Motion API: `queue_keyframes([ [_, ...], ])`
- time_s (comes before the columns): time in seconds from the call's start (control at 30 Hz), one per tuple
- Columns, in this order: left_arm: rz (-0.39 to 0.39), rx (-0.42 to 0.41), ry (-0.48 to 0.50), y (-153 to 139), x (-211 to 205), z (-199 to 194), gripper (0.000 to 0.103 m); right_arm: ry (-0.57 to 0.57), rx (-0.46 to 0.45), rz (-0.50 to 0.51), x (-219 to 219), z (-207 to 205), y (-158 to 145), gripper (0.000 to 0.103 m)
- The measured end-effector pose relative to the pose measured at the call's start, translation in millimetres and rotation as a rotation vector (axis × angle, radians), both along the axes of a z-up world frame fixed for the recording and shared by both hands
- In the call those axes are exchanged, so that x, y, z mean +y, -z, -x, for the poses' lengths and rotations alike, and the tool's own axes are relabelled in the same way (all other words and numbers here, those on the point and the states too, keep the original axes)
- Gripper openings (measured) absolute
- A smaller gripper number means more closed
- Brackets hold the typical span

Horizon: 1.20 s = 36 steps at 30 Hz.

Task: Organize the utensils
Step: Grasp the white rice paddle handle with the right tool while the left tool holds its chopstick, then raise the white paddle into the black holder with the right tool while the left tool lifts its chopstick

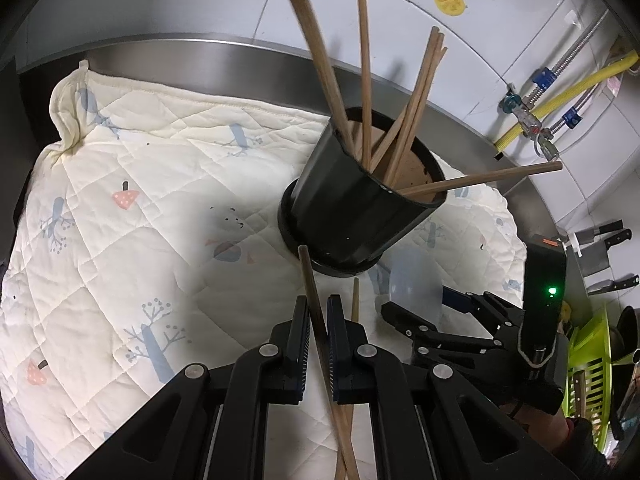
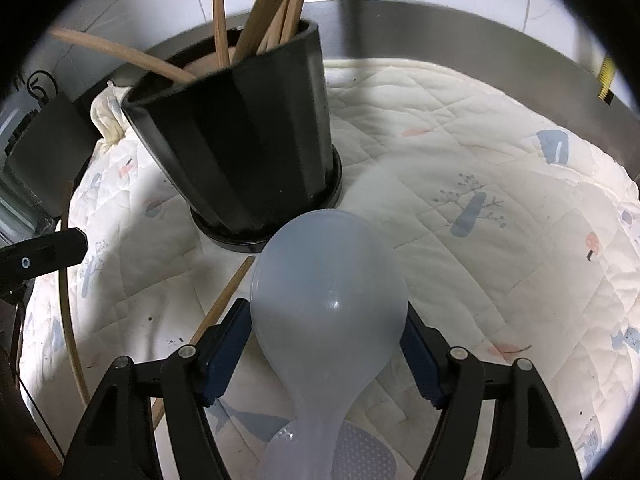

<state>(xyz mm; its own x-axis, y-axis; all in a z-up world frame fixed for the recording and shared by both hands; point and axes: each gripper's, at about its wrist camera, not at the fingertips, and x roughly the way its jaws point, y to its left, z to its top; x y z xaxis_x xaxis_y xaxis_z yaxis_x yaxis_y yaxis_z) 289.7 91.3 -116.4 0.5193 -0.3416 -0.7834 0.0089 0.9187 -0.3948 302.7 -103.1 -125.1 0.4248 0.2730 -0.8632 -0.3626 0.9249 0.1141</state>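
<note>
Now chopstick [image 1: 316, 320] between left gripper [image 1: 318, 334] pads, holder [image 1: 360, 208] ahead.

The left gripper [image 1: 318, 334] clamps one wooden chopstick [image 1: 320, 344] between its pads. Straight ahead stands a black holder [image 1: 352, 208] full of chopsticks [image 1: 364, 92] on a quilted cloth [image 1: 120, 200]. The right gripper [image 1: 424, 312] sits just beside, rightward.

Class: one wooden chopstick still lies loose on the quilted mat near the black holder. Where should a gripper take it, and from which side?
Grip the loose chopstick mid-shaft, coming from above with jaws across its width. It lies flat on the mat, so only its sides are exposed; its tip sits close to the black holder, leaving little room there.
</note>
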Motion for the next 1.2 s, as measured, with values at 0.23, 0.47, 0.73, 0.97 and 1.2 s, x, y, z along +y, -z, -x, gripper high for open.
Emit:
queue_keyframes([
  [0.23, -0.005, -0.039, 0.005, -14, -3, 6, 0.008, -0.005, -0.09, -0.067, -17, 20, -31, 0.08],
  [0.47, -0.004, -0.06, 0.009, -23, -5, 11, 0.008, -0.014, -0.193, -0.135, -29, 42, -60, 0.08],
  [0.73, 0.052, 0.036, 0.018, 4, -7, 4, 0.008, -0.011, -0.256, -0.161, -36, 55, -76, 0.08],
  [0.97, 0.105, 0.129, 0.009, 35, -9, -16, 0.01, -0.011, -0.279, -0.169, -39, 62, -83, 0.08],
  [1.2, 0.096, 0.199, -0.016, 62, -13, -35, 0.019, 0.001, -0.296, -0.179, -46, 70, -89, 0.08],
])
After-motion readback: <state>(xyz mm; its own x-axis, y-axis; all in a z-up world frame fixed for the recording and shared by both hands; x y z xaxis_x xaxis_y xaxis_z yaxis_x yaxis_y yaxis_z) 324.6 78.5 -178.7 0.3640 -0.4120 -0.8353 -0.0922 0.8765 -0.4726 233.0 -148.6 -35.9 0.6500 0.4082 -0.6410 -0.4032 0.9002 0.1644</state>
